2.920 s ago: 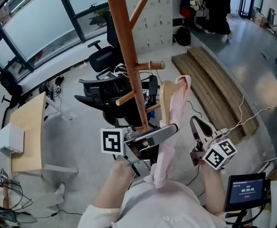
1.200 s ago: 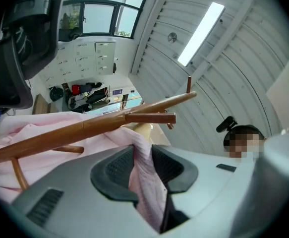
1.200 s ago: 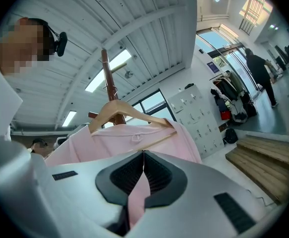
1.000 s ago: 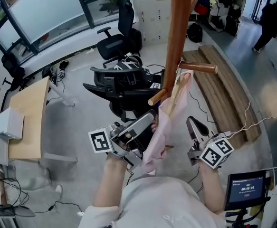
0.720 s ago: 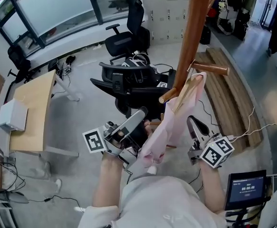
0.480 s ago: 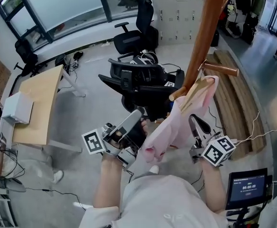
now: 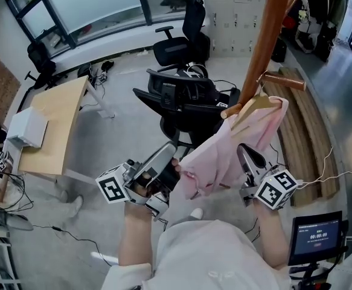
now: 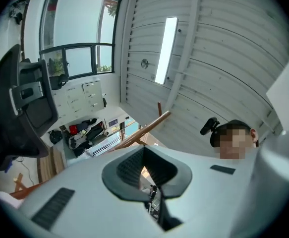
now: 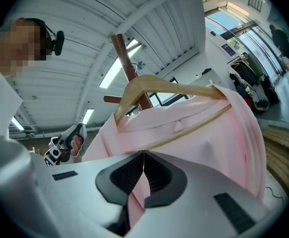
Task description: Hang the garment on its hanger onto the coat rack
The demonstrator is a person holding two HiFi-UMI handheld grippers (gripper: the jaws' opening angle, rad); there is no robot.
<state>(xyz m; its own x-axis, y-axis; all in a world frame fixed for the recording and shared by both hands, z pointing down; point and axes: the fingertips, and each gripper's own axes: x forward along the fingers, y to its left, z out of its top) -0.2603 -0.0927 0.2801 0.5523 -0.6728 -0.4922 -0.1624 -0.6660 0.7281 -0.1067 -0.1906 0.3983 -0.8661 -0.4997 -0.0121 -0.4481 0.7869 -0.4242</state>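
The wooden coat rack pole (image 7: 267, 35) rises at the upper right, with a short peg (image 7: 284, 81) sticking out. A wooden hanger (image 7: 255, 104) carries the pink garment (image 7: 224, 153); its hook sits at the peg beside the pole. In the right gripper view the hanger (image 9: 156, 86) and garment (image 9: 203, 133) fill the middle, and my right gripper (image 9: 143, 163) is shut on pink cloth. My right gripper (image 7: 244, 151) stands under the garment. My left gripper (image 7: 171, 151) lies beside the garment's lower hem; in its own view the left gripper (image 8: 144, 158) is shut with no pink cloth between its jaws.
Black office chairs (image 7: 185, 101) crowd the floor beside the rack's base. A wooden desk (image 7: 58, 122) with a white box (image 7: 26, 127) stands at the left. A wooden platform (image 7: 313, 141) lies at the right, a small screen (image 7: 314, 237) at the lower right. Cables trail on the floor.
The hanger with the garment has gone up to the peg by the pole. My left gripper has drawn down and left, off the garment's middle. The right gripper has barely moved.
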